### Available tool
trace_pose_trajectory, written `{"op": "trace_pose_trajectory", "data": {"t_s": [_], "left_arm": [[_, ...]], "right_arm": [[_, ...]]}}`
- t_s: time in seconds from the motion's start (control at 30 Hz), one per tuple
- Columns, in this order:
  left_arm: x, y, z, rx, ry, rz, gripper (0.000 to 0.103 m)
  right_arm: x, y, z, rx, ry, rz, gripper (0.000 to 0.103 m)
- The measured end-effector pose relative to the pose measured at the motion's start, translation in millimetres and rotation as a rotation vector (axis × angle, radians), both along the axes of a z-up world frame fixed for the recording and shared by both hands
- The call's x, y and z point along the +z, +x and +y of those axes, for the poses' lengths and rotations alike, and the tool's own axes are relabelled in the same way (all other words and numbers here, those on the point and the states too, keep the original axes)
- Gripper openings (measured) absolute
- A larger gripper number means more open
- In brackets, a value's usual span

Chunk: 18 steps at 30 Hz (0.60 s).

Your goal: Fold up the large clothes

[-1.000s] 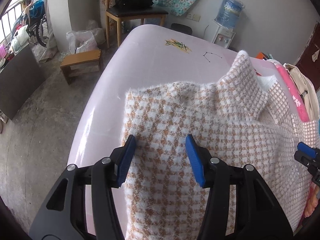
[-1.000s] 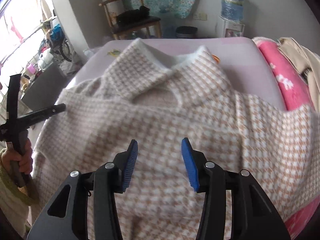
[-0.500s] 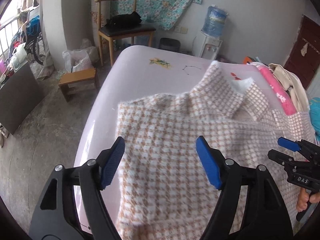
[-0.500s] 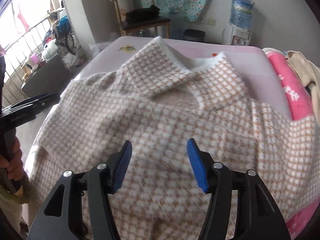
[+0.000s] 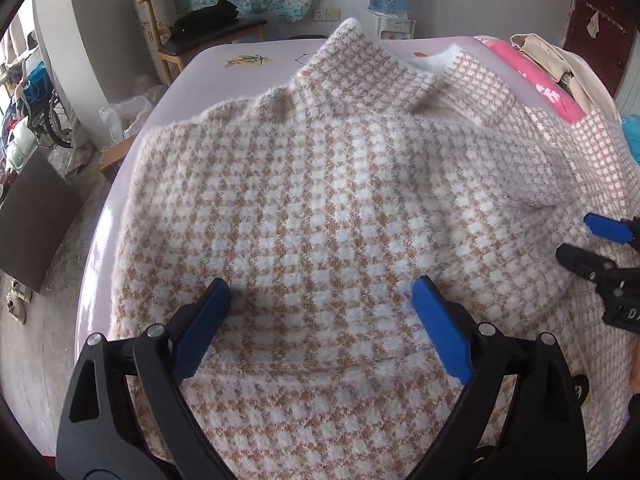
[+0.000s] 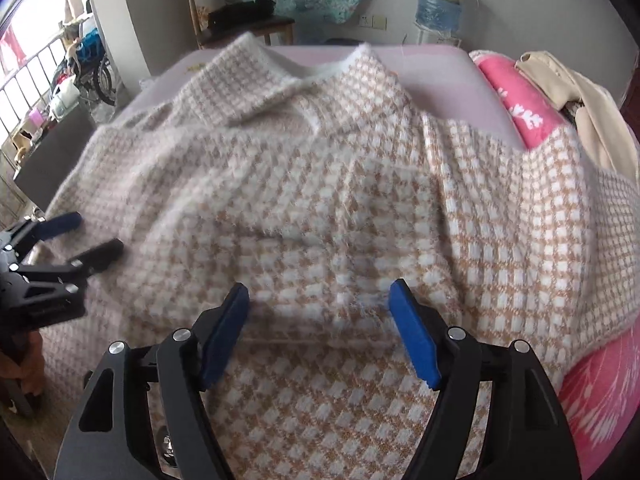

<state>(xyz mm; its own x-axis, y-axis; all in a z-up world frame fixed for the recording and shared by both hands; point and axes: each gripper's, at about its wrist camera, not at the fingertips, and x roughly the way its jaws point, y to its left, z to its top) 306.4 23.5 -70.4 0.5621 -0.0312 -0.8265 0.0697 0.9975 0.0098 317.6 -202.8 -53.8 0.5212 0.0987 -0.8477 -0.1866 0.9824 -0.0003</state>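
Fuzzy knitted checked sweater [image 5: 320, 200] on glossy smooth pink table [image 5: 100, 248]; matt black plastic left claw [image 5: 320, 292].

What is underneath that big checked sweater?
The sweater lies on a pale pink table, bare beyond the collar. On the right its edge overlaps a pink towel. Whatever else lies beneath it is covered.

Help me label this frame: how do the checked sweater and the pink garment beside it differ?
The checked sweater is tan-and-white houndstooth; the pink garment is bright pink with white marks. The sweater lies spread across the table under both open grippers, left gripper and right gripper; the pink garment lies bunched at the table's right side, partly under the sweater's edge. Neither is held.
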Motion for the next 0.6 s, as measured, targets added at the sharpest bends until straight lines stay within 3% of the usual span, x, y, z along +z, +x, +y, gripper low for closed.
{"op": "trace_pose_trajectory", "data": {"t_s": [0.13, 0.23, 0.33, 0.6], "left_arm": [[-0.8, 1.4, -0.6, 0.009, 0.014, -0.005, 0.094], [-1.3, 0.5, -0.2, 0.015, 0.011, -0.009, 0.095], [-1.8, 0.7, -0.8, 0.013, 0.011, -0.005, 0.095], [-1.3, 2.0, -1.0, 0.013, 0.008, 0.004, 0.095]], "right_arm": [[1.4, -0.8, 0.8, -0.014, -0.02, 0.004, 0.078], [-3.8, 0.9, -3.6, -0.037, -0.017, -0.004, 0.09], [-5.8, 4.2, -10.3, -0.053, 0.018, 0.005, 0.096], [-5.9, 2.8, -10.6, -0.053, 0.026, 0.003, 0.097]]}}
